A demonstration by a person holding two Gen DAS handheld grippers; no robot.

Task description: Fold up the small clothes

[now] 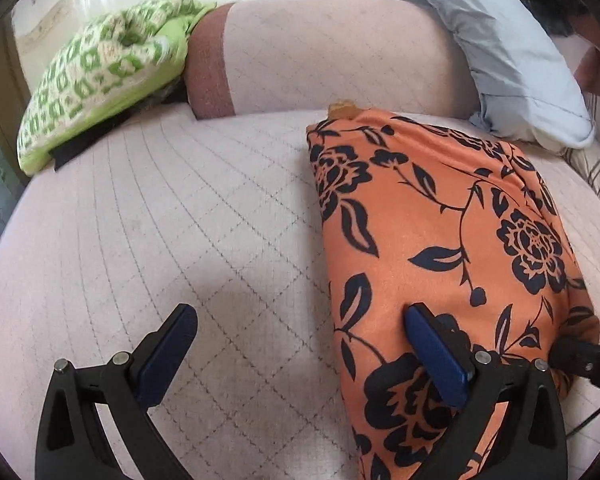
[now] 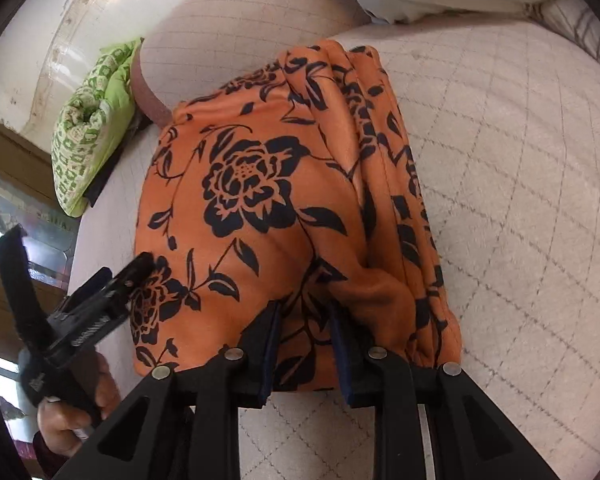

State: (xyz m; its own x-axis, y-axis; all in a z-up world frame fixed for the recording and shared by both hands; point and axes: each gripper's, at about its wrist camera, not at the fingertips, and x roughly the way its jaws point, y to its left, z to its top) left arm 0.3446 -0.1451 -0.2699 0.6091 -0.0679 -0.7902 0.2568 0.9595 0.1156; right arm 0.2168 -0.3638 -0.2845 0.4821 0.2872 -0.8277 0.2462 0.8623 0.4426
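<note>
Nearest, our right gripper (image 2: 306,344): jaws narrowed onto the near hem of the orange garment with black floral print (image 2: 260,184), soft knit pinched between its blue pads. The folded garment runs lengthwise straight ahead of this tool, layered edges bunched along its right side.

Our left gripper (image 1: 296,344): jaws spread wide, holding nothing; its right finger lies over the garment's left edge, its left finger over bare cover. We judge the left gripper nearer the free edge.

Beneath: pale quilted mattress cover (image 1: 160,220), diamond-stitched. Farther left: green-and-cream patterned bundle (image 1: 100,76). Farther right: grey-blue pillow (image 1: 520,64).
</note>
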